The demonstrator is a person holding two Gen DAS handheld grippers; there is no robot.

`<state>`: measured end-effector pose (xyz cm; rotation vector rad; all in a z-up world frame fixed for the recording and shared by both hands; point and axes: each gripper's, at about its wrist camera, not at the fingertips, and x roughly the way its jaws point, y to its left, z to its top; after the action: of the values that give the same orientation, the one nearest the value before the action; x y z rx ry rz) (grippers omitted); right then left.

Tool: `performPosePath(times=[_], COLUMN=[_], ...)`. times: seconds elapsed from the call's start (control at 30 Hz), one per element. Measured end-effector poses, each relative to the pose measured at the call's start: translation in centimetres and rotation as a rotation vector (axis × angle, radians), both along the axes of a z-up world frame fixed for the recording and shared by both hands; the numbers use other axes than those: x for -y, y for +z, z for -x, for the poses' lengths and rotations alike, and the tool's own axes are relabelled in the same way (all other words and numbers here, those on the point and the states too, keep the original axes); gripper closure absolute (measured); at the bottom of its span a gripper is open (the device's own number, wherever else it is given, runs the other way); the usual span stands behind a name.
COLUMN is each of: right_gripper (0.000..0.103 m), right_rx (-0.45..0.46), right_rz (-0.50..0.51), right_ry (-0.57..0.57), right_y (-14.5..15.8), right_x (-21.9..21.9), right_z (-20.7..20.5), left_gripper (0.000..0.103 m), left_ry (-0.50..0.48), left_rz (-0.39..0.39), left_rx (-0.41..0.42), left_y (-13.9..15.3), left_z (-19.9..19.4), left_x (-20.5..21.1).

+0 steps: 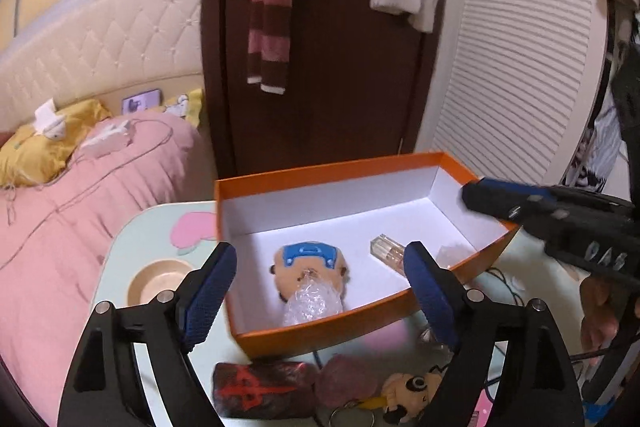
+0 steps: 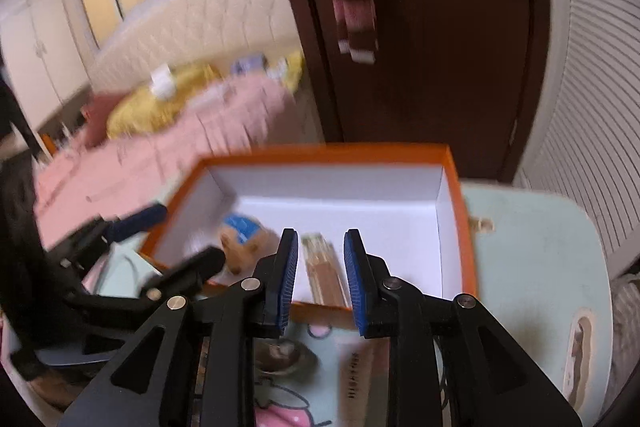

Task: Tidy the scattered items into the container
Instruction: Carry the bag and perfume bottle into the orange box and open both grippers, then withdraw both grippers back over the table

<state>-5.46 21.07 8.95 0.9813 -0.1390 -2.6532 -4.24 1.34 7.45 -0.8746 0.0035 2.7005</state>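
Just below the left gripper (image 1: pixel 320 283), on the near side of its wide-spread, empty jaws, loose things lie on the surface (image 1: pixel 132 239): a dark pouch with a red emblem (image 1: pixel 262 389), a dusty-pink fuzzy lump (image 1: pixel 346 381) beside it, and a small plush figure keychain (image 1: pixel 412 387) with a metal ring, partly hidden behind the right-hand jaw. A dark cable trails past that jaw. To the left of the left-hand jaw sits a shallow tan dish (image 1: pixel 158 277). The right gripper (image 2: pixel 320 275) has its jaws parted to a moderate gap with nothing between them; in the left wrist view it reaches in from the right, over the far right rim of the box.

The surface is pale mint with pink cartoon prints, set close to a bed with a pink quilt (image 1: pixel 60 227), yellow pillows and a cream tufted headboard. Behind stand a dark brown door (image 1: pixel 340 67) hung with a striped scarf (image 1: pixel 268 7) and a white knit garment, and a white louvred panel to the right.

The orange box (image 1: pixel 304 339) with a white interior lies straight ahead of both pairs of jaws. Inside it, framed between the left jaws, are a tan plush toy with a blue patch (image 1: pixel 308 263) and a clump of clear crinkled plastic (image 1: pixel 312 307) lying on its lower part. Near the right-hand jaw lies a clear rectangular bottle of amber liquid (image 1: pixel 388 251), which appears between the right jaws in the right wrist view, blurred.
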Motion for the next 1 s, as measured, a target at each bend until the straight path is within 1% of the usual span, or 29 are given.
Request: performPosePath(times=[0.03,0.07,0.1,0.13,0.17,0.2,0.3,0.4,0.53,0.63,0.77,0.87,0.93,1.0], right_gripper=[0.077,0.074,0.066,0.061,0.051,0.046,0.04,0.04,0.04,0.04,0.04,0.04,0.04,0.04], right_rx=[-0.028,-0.044,-0.057,-0.064,-0.07,-0.076,-0.075,-0.021,0.054,0.111,0.186,0.236,0.288,0.325], right_rz=[0.006,0.006,0.006,0.014,0.025,0.035,0.071,0.061,0.042,0.028,0.009,-0.017,-0.055,-0.08], right_ry=[-0.007,-0.012,-0.017,-0.021,-0.024,-0.028,-0.031,-0.036,-0.044,-0.05,-0.057,-0.071,-0.093,-0.11], right_y=[0.6,1.0,1.4,1.7,1.9,2.2,2.7,1.7,0.1,-1.1,-2.7,-3.8,-4.7,-5.4], right_x=[-0.1,-0.3,-0.4,-0.6,-0.8,-1.0,-1.7,-1.9,-2.2,-2.4,-2.7,-2.8,-2.8,-2.8], right_z=[-0.4,-0.7,-1.0,-1.4,-1.7,-2.1,-3.2,-4.4,-5.9,-7.1,-8.6,-9.5,-9.6,-9.6], left_gripper=[0.018,0.018,0.018,0.018,0.018,0.018,0.018,0.018,0.018,0.018,0.018,0.018,0.018,0.018], left_ry=[0.007,0.015,0.024,0.031,0.037,0.04,0.05,0.042,0.041,0.038,0.03,0.042,0.063,0.083], left_rz=[-0.014,-0.029,-0.039,-0.045,-0.049,-0.049,-0.046,-0.049,-0.031,-0.009,0.019,0.031,0.039,0.077], left_rx=[0.002,0.002,0.0,-0.003,-0.004,-0.002,0.02,0.058,0.098,0.145,0.185,0.26,0.299,0.281], left_y=[0.2,0.4,0.6,0.8,1.1,1.3,1.7,1.8,1.0,-0.4,-2.2,-4.2,-5.3,-5.4], left_z=[-0.1,-0.2,-0.4,-0.5,-0.7,-0.9,-1.6,-2.7,-4.6,-6.4,-8.6,-9.0,-8.8,-9.0], left_x=[0.4,0.8,1.2,1.6,1.9,2.1,2.7,3.2,3.6,3.6,3.2,3.3,3.4,3.4])
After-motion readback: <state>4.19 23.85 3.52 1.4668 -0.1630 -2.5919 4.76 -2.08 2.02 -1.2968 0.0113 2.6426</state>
